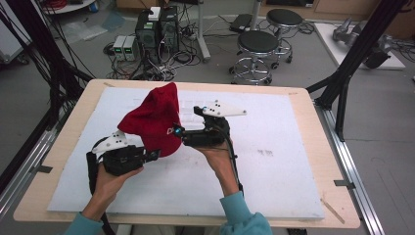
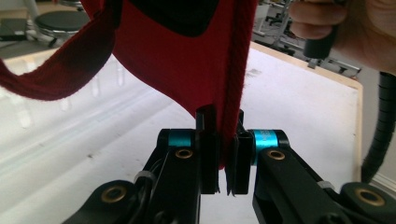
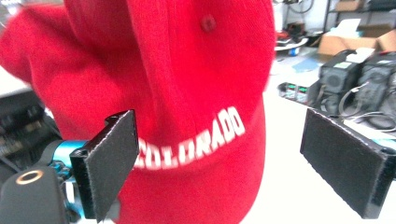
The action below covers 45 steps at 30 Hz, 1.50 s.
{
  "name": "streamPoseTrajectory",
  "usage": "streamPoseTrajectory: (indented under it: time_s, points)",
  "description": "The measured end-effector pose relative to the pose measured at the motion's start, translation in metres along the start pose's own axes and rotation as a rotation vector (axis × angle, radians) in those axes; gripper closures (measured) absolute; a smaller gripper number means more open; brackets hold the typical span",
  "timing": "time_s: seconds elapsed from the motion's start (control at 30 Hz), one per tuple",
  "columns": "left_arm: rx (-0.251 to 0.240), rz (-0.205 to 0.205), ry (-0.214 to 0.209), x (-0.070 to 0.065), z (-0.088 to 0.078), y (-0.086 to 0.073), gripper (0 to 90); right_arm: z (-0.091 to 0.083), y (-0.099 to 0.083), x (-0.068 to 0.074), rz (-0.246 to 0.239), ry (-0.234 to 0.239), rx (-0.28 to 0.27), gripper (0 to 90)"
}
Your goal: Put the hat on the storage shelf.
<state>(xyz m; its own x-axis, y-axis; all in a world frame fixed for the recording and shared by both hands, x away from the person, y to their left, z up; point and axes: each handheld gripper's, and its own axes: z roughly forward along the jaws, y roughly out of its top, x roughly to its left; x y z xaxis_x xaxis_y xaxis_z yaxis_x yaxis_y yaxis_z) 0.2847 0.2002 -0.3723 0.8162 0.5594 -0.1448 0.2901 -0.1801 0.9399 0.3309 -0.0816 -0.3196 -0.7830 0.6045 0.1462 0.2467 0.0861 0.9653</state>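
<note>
Above the table's (image 1: pixel 313 147) left half, held clear of the white board (image 1: pixel 274 161): one red cap (image 1: pixel 154 120), cotton-like, white lettering "COLORADO" across the front, button on the crown.

Left gripper (image 1: pixel 155 154): jaws together, clamped on a corded edge of the red cap, seemingly the brim's rim, though the close view makes the exact part hard to name. Sole support of the item.

Right gripper (image 1: pixel 177 131): jaws wide apart, one pad to each side of the lettered front; the left pad looks near or brushing the cloth, contact uncertain. No grip.

Condition: cap hangs tilted, crown uppermost in the high view, strap loop drooping at one side.

Risks, as judged:
- Thin pinch on an edge; the cap's weight could swing it round that point or drag the cloth out, dropping it to the board.
- Right jaws, if closed here, may catch soft crown fabric rather than a firm seam, creasing the front panel.
- Trailing cable (image 1: pixel 234 161) near the right hand (image 1: pixel 218 159) could snag on a turn.
</note>
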Motion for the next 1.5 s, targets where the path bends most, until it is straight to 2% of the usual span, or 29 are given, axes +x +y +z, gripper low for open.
streamPoseTrajectory:
  time_s: [0.07, 0.2, 0.57, 0.67, 0.7, 0.77, 0.83, 1.2, 1.4, 1.5]
  points:
    - [0.002, 0.01, 0.013, 0.002, -0.002, 0.006, 85.4, -0.004, 0.0, 0.0, -0.025, -0.007, -0.006, 10.1]
    - [0.007, 0.047, 0.043, 0.008, -0.005, 0.019, 85.3, -0.012, 0.0, -0.002, -0.063, -0.032, 0.02, 8.7]
    - [0.015, 0.094, 0.131, 0.029, -0.009, 0.046, 85.4, -0.047, -0.013, -0.02, -0.056, -0.114, 0.042, 8.7]
    - [0.026, 0.121, 0.152, 0.035, -0.006, 0.053, 85.3, -0.059, -0.02, -0.026, -0.043, -0.14, 0.04, 8.7]
    - [0.034, 0.133, 0.161, 0.037, -0.006, 0.055, 85.4, -0.063, -0.021, -0.027, -0.036, -0.154, 0.058, 8.7]
    - [0.048, 0.159, 0.181, 0.041, -0.003, 0.061, 85.4, -0.07, -0.024, -0.029, -0.058, -0.199, 0.096, 8.6]
    - [0.05, 0.169, 0.193, 0.046, -0.001, 0.065, 85.4, -0.08, -0.028, -0.029, -0.077, -0.189, 0.064, 8.6]
    - [0.065, 0.162, 0.238, 0.071, 0.013, 0.071, 85.3, -0.131, -0.059, -0.043, -0.042, -0.284, 0.084, 8.6]
    - [0.069, 0.166, 0.252, 0.082, 0.023, 0.07, 85.4, -0.159, -0.084, -0.049, -0.005, -0.33, 0.057, 8.7]
    - [0.093, 0.157, 0.262, 0.088, 0.029, 0.066, 85.4, -0.172, -0.098, -0.05, 0.006, -0.349, 0.052, 8.6]
